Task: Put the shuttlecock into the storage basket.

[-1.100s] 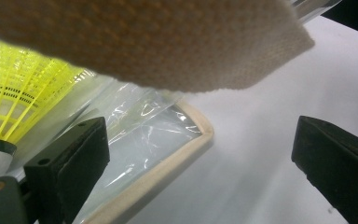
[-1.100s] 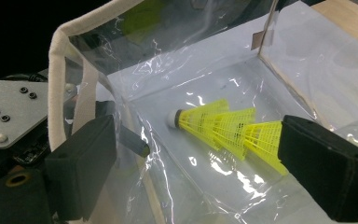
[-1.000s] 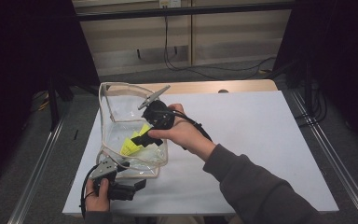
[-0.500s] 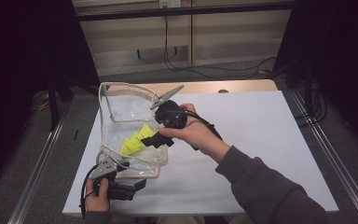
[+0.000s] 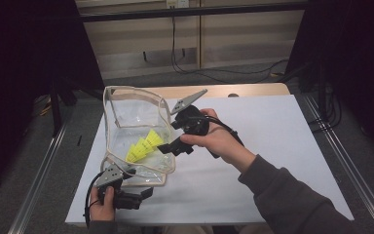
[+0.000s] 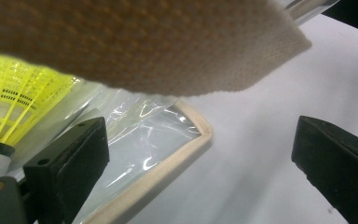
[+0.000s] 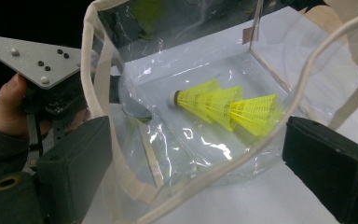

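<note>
Right now I see the clear pouch (image 5: 135,127) lying open on the white table (image 5: 272,146), at about ten o'clock from the table's centre, with the yellow shuttlecocks (image 5: 143,147) nested one into another inside it. My right gripper (image 5: 168,147) sits at the pouch's three o'clock edge; in the right gripper view its jaws stand wide apart, straddling the cream-trimmed rim (image 7: 242,161), with the shuttlecocks (image 7: 226,105) just beyond, cork end toward nine o'clock. My left gripper (image 5: 143,194) rests low at the pouch's six o'clock corner. In the left gripper view its jaws are spread too, gripping nothing, with the pouch's trimmed edge (image 6: 168,163) between them and a shuttlecock skirt at nine o'clock.
</note>
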Motion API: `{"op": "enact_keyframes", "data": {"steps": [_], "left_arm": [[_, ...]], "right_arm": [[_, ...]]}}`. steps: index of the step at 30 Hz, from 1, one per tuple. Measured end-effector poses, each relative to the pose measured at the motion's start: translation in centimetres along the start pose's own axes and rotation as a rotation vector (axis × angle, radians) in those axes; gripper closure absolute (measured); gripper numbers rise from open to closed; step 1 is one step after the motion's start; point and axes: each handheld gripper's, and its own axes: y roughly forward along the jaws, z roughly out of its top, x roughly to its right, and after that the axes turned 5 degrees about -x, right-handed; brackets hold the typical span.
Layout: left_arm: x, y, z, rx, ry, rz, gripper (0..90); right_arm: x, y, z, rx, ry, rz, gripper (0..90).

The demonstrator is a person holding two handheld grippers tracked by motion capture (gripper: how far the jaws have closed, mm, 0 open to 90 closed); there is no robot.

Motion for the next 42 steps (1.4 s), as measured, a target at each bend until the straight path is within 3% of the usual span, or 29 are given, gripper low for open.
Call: {"op": "enact_keyframes", "data": {"steps": [18, 42], "left_arm": [[0.1, 0.0, 0.0, -0.005, 0.002, 0.005, 3.9], [0.1, 0.0, 0.0, -0.002, 0.002, 0.005, 3.9]], "right_arm": [[1.2, -2.5, -2.6, 0.028, 0.018, -0.024, 8.6], [2.5, -3.6, -6.4, 0.043, 0.03, -0.043, 8.3]]}}
